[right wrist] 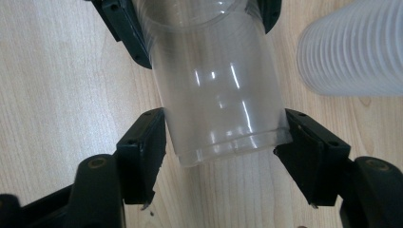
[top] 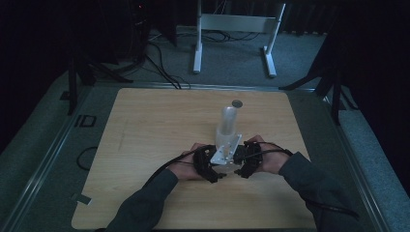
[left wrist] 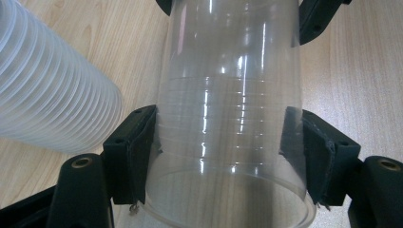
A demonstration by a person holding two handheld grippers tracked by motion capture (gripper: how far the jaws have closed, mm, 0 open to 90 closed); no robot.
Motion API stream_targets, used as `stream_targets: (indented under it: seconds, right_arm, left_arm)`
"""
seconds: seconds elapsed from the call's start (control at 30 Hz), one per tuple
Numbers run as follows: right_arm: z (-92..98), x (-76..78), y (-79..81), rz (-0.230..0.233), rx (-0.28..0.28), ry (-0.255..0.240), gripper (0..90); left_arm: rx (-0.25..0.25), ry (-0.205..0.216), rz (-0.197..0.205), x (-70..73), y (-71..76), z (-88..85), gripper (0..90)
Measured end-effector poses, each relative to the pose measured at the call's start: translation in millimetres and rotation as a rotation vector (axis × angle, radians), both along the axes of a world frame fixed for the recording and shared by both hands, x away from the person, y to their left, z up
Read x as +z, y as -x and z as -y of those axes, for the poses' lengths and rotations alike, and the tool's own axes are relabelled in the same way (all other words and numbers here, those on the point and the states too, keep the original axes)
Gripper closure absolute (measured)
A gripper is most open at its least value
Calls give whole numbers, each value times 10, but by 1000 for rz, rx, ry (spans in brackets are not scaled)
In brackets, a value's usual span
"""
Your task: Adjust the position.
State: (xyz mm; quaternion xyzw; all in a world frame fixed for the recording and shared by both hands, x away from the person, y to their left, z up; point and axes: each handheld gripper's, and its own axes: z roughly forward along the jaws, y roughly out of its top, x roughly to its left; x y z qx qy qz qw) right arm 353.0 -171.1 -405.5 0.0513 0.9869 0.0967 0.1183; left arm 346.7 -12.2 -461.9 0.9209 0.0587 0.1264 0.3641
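A clear plastic cup (top: 226,154) lies level above the table, held between both grippers. In the left gripper view its wide rim end (left wrist: 228,95) sits between the pads of my left gripper (left wrist: 223,156), which press on both sides. In the right gripper view my right gripper (right wrist: 225,156) has its pads against the narrow base end of the cup (right wrist: 214,95). In the high view the left gripper (top: 217,165) and right gripper (top: 240,162) face each other near the table's front middle.
A tall stack of ribbed translucent cups (top: 227,123) (left wrist: 47,90) (right wrist: 354,52) stands just behind the hands. A small round disc (top: 236,103) lies farther back. The wooden table (top: 145,145) has bare room on both sides.
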Motion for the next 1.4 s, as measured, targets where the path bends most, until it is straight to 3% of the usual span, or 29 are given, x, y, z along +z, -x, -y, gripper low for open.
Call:
stream_targets:
  seconds: [0.23,0.33,0.37,0.4,0.43,0.63,0.7,0.77,1.2,1.4]
  right_arm:
    - [10,-3,-5,-3,0,4,386]
    - [27,-1,-10,-5,3,0,400]
    - [32,-1,-7,-7,-2,-4,403]
    - [35,-1,-5,-9,-5,-8,405]
    - [39,-2,-3,-10,-7,-15,408]
    - [62,-10,-3,-14,-20,-24,417]
    - [84,-27,-6,-16,-27,-31,421]
    - [114,-43,-5,-18,-42,-39,422]
    - [199,-79,-24,-26,-102,-72,421]
    - [262,-101,-35,-26,-141,-90,421]
  left_arm:
    - [-4,-2,7,-1,5,4,288]
    - [10,25,-5,-15,18,20,277]
    - [-18,-39,23,21,-12,-6,273]
    - [-20,-49,25,30,-18,-10,268]
    - [18,33,-18,-8,15,23,256]
    - [39,49,-25,9,8,24,215]
    - [81,92,-31,5,7,35,194]
    - [33,0,9,84,-50,-28,189]
    - [56,44,17,148,-60,-55,180]
    - [70,84,20,214,-74,-103,181]
